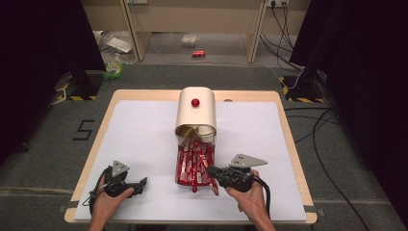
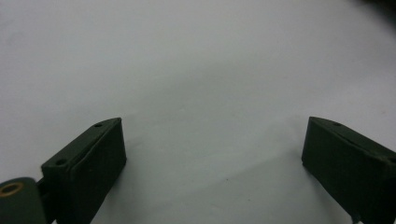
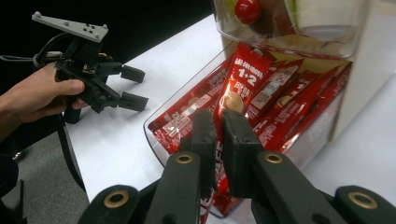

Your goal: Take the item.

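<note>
**Sachet pinched at the drawer's front edge**

Nearest the high camera, the left gripper (image 1: 139, 183) is rested on the white table cover (image 1: 144, 139), its jaws spread wide and empty. To its right, the clear drawer (image 3: 156, 122) of red coffee sachets (image 3: 280, 100) is drawn out from under the cream dispenser (image 1: 196, 111). One sachet (image 3: 243, 74) is clamped between the closed jaws of the right gripper (image 3: 218, 123). The sachet is judged light, thin, soft and slick; its flat sealed end should be held firmly.
</note>
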Demonstrator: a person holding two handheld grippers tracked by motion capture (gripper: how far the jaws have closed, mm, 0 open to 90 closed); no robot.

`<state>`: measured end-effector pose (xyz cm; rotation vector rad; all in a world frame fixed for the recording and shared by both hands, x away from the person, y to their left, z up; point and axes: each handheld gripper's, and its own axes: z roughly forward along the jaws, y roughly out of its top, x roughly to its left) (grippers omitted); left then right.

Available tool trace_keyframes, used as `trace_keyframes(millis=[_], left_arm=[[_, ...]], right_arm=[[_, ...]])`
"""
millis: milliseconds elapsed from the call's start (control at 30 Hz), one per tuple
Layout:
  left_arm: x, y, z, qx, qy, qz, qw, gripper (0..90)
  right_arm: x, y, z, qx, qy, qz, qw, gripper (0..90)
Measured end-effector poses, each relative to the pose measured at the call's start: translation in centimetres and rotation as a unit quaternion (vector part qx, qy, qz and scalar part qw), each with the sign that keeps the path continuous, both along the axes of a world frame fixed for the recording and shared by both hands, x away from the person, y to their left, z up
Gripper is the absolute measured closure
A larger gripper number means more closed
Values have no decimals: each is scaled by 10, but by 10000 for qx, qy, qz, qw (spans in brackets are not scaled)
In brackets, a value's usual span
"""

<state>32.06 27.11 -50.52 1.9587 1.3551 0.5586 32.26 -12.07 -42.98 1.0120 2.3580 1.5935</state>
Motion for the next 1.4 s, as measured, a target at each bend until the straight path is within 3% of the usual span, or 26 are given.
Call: trace_keyframes(millis=[900,1400], left_arm=[[0,0,0,-1,2,2,10000,55],[0,0,0,-4,-2,2,10000,55]], right_arm=[[-11,-45,5,154,-132,-528,9984,840],[4,-88,-5,86,-136,-1175,9929,840]])
